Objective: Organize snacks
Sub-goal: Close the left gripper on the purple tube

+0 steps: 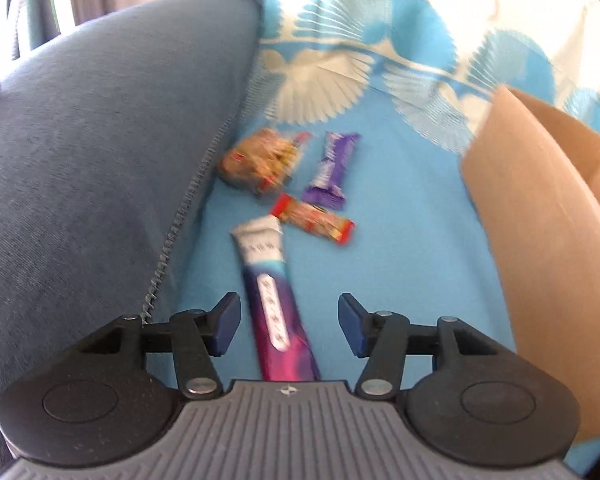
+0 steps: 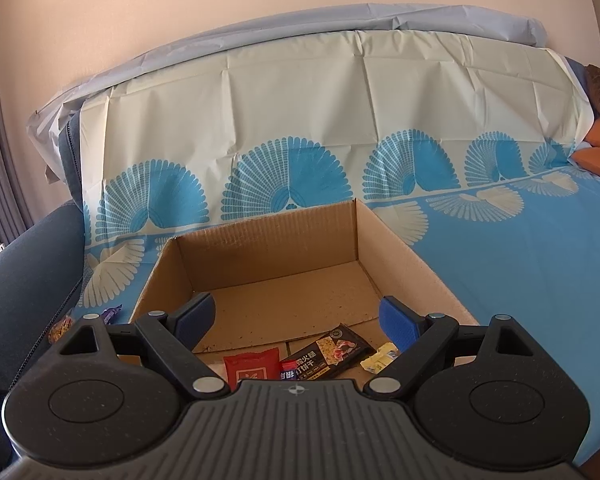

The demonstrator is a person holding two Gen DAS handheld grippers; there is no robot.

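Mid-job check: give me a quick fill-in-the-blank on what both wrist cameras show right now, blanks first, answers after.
1. The long purple and white snack stick lies on the blue patterned cloth between the open jaws of the ____ gripper.
2. The open brown cardboard box holds a red packet, a black packet and a ____ candy.
3. The small purple wrapped bar lies ____ the box.

Missing words: left; yellow; outside

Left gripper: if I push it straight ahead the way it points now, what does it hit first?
Most likely the long purple stick pack, lying on the blue cloth between the open jaws of the left gripper without touching either. Depth is hard to judge here.
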